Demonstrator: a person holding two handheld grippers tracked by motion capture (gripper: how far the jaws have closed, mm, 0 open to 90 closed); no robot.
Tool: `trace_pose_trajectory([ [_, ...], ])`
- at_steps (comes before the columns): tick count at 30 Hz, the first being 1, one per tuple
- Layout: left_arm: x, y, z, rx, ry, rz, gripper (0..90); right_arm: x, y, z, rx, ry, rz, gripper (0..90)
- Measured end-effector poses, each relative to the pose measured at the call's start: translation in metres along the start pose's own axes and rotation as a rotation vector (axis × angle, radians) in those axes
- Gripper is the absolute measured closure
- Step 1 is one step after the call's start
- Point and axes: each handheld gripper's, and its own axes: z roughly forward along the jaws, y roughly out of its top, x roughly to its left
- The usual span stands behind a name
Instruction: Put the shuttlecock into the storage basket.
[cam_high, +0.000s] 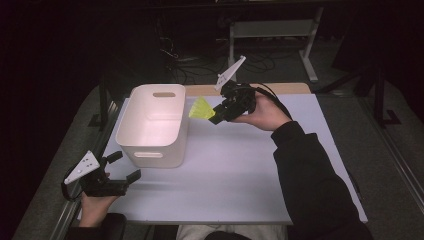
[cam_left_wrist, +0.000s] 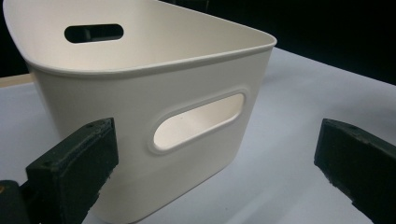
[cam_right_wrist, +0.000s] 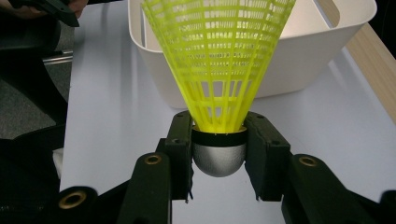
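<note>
The white table (cam_high: 250, 170) takes up the middle of the high view, with a strip of wooden edge (cam_high: 240, 89) along its far side. On it, left of centre, stands the white bin (cam_high: 155, 125), open side up, a slot handle in each end wall.

The right gripper view adds what the high view cannot resolve: the yellow shuttlecock (cam_right_wrist: 217, 60) is clamped by its silver-grey rounded base, a black band around the top of that base, the two black pads pressing it from either side, and its mesh skirt fans up toward the bin's rim (cam_right_wrist: 299, 46) at the top of the frame. The left gripper view gives a close look at the bin's near wall and slot handle (cam_left_wrist: 198, 122), with table showing between the jaws.

In the high view the right gripper (cam_high: 220, 116) is held above the table at upper centre, just right of the bin, pointing toward it; the hand (cam_high: 265, 116) cups it from behind, sleeve running to the lower right. The left gripper (cam_high: 125, 167) sits at lower left by the table's near edge, jaws wide apart with nothing between them, aimed at the bin.
</note>
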Motion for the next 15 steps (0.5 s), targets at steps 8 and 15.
trace_pose_trajectory([
  [8, 0.0, 0.0, 0.0, 0.001, -0.001, 0.0, 0.0, 0.001, 0.007, 0.008, 0.004, 0.016, -0.009, 63.2],
  [15, 0.0, 0.0, 0.0, 0.0, -0.001, 0.001, 0.0, 0.002, 0.016, 0.014, 0.006, 0.028, -0.019, 63.2],
])
